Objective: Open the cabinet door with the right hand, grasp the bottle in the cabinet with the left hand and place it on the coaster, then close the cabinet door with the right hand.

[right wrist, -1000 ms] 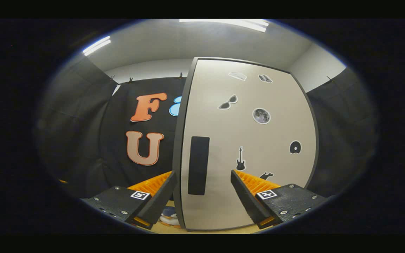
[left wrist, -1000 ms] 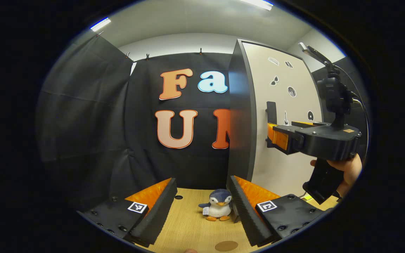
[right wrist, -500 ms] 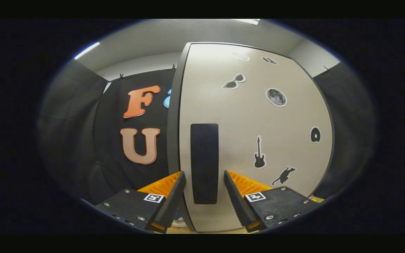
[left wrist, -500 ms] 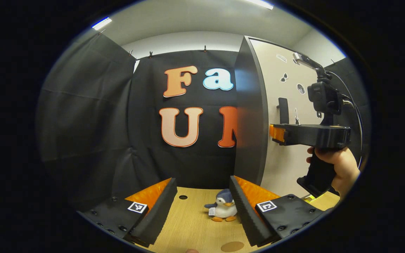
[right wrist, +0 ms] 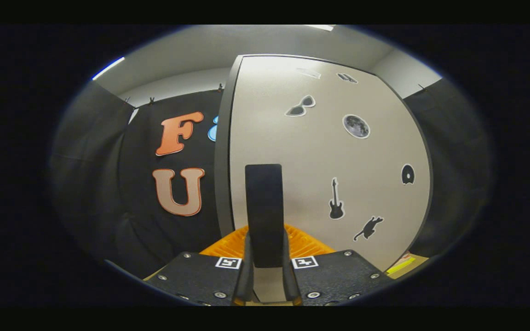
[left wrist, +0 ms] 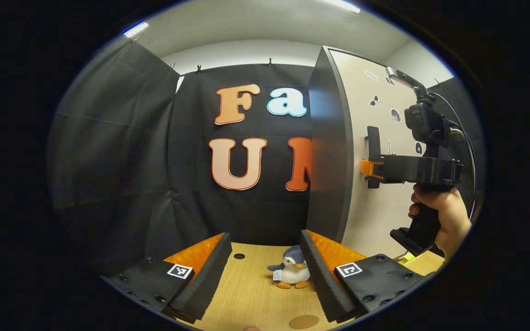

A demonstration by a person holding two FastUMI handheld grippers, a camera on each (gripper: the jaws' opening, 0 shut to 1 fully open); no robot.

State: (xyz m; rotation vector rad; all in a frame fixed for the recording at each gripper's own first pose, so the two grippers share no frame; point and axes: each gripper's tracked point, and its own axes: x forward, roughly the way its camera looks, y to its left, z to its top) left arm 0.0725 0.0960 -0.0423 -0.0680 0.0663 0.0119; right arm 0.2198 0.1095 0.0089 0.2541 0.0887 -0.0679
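On the cabinet door (right wrist: 320, 184), our right gripper (right wrist: 265, 271) pinches the handle (right wrist: 263, 211) to pull; left gripper (left wrist: 265, 271) waits wide

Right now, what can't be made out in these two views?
- Bottle: behind the closed beige cabinet door in both views.
- Cabinet interior: same door hides it.
- Round brown coaster: cut off at the left gripper view's bottom edge.
- Black door handle: its lower end is hidden between the right gripper fingers.
- Stuffed penguin toy: partly behind the open left gripper finger; its tag is too small to make out.
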